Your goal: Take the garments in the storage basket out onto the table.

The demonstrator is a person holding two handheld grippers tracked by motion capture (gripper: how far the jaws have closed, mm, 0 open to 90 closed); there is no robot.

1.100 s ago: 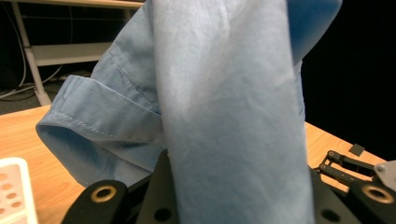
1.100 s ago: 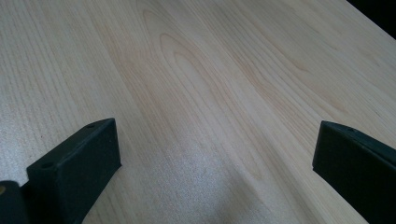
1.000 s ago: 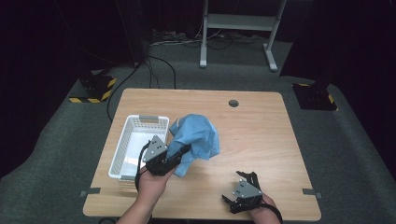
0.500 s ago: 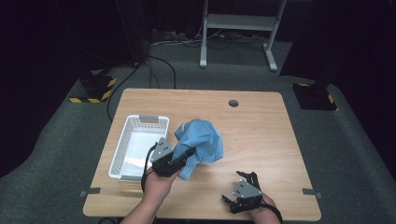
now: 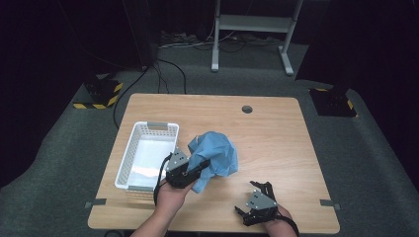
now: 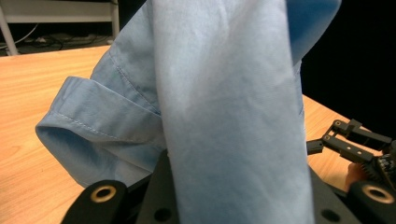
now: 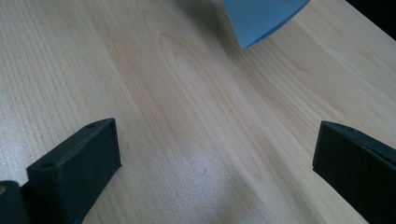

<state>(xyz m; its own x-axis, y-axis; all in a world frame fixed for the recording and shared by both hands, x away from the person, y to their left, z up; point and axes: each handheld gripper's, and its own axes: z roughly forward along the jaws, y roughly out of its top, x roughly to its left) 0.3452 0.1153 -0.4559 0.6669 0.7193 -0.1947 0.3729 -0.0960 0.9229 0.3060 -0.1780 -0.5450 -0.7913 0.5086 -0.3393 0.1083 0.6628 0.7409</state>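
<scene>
Now we are holding the blue shirt [image 5: 216,154] tight in our left gripper [image 5: 196,170]; our right gripper [image 5: 251,197] is waiting wide open, and the basket [image 5: 127,166] is still empty.

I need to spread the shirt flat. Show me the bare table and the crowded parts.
Bare wood runs from the blue shirt to the table right edge, and along the far edge around the cable hole. It is crowded at the left, where the white basket, the left gripper and the shirt sit together.

Spread tool [image 7: 215,163] over bare table [image 7: 187,93]
</scene>
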